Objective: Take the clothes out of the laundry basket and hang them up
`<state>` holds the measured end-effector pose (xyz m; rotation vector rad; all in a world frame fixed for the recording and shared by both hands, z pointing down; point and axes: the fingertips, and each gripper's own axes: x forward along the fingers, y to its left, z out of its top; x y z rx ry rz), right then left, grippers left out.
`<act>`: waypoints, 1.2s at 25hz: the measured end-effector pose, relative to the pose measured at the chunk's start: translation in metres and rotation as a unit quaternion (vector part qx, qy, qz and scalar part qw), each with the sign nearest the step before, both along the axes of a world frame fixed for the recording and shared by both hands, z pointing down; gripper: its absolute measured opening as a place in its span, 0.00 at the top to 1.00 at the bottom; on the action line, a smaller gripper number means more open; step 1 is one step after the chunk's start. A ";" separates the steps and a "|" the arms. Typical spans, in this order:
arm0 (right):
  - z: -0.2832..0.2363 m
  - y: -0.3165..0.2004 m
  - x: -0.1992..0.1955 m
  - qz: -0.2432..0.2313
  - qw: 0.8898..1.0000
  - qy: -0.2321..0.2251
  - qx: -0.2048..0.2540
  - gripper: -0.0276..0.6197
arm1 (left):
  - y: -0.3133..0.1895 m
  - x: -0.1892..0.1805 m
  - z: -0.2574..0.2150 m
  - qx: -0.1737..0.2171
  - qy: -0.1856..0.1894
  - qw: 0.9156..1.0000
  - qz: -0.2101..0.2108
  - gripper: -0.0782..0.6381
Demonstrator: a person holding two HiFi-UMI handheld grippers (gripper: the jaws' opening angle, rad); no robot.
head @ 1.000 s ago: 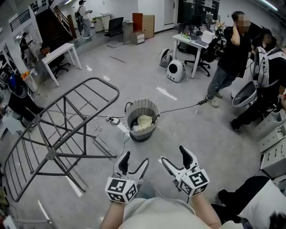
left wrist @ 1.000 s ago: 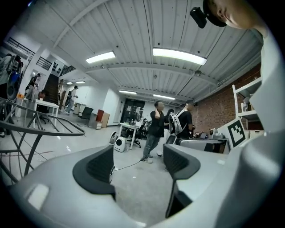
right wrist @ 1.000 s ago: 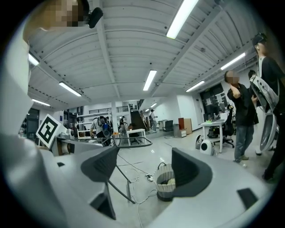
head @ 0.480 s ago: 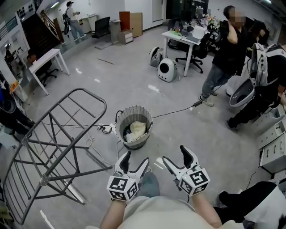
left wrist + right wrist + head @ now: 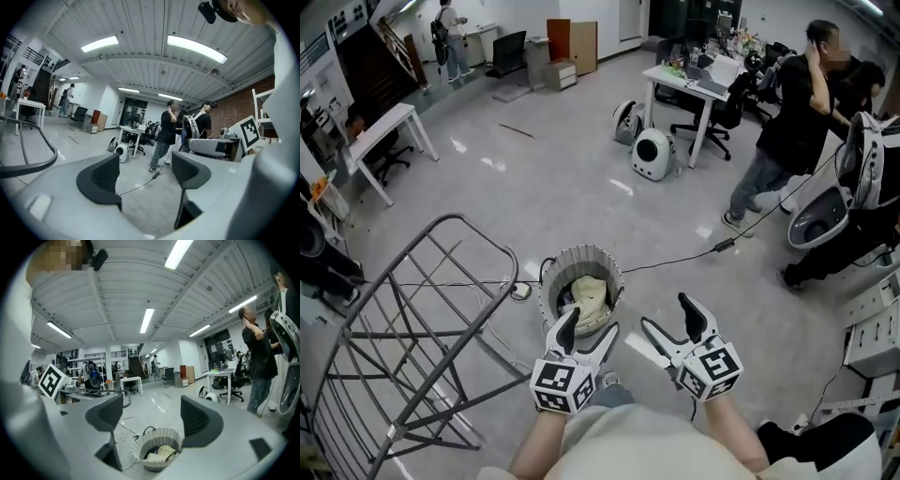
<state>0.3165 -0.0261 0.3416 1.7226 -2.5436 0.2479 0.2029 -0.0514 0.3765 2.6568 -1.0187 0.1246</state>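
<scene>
Since nothing is gripped yet, both tools are held low and close to the body in the head view, pointed forward at the laundry basket [image 5: 551, 281], which looks like a ready pose for a reach. The left gripper [image 5: 589, 328] is seen right at the basket's near rim, the right gripper [image 5: 668, 319] just beside it over bare floor. The basket is parked on the floor next to the drying rack [image 5: 459, 217], presumably so each piece can be carried across in one short move. A pale bundle of clothes [image 5: 591, 295] is piled inside, with something darker tucked at its left; how many pieces are there can't be made out. A cable [image 5: 675, 258] is trailed across the floor near the basket.

In the left gripper view the jaws are spread wide, with only floor and distant people framed between them. A curved rack bar [image 5: 47, 154] is caught at the left edge.

In the right gripper view the jaws are likewise parted and empty, and the basket is lined up below the gap, well apart from them, its pale laundry visible in the bottom. Best guess: the task is barely begun, with nothing seen on the rack.
</scene>
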 end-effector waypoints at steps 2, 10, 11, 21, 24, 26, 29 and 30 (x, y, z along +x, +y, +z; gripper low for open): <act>0.000 -0.023 0.002 0.000 1.000 -0.001 0.001 0.39 | -0.023 0.002 0.000 0.000 -0.004 1.000 0.000 0.42; 0.021 -0.070 0.006 0.002 1.000 -0.002 -0.021 0.39 | -0.082 0.008 0.033 -0.026 -0.030 0.999 -0.005 0.42; 0.028 -0.075 0.007 0.002 1.000 -0.001 -0.026 0.39 | -0.088 0.009 0.042 -0.031 -0.035 0.999 -0.007 0.42; 0.088 -0.152 0.029 -0.014 0.996 0.000 -0.092 0.40 | -0.163 0.024 0.113 -0.090 -0.058 0.994 -0.036 0.42; 0.106 -0.180 0.030 -0.040 0.993 0.011 -0.108 0.41 | -0.188 0.024 0.142 -0.112 -0.064 0.990 -0.056 0.42; 0.118 -0.198 0.030 -0.057 0.991 0.021 -0.115 0.41 | -0.204 0.025 0.160 -0.130 -0.059 0.987 -0.069 0.42; 0.141 -0.226 0.031 -0.074 0.988 0.036 -0.127 0.41 | -0.228 0.028 0.191 -0.156 -0.059 0.983 -0.082 0.42; 0.149 -0.235 0.032 -0.076 0.988 0.039 -0.131 0.41 | -0.236 0.028 0.202 -0.163 -0.063 0.981 -0.086 0.42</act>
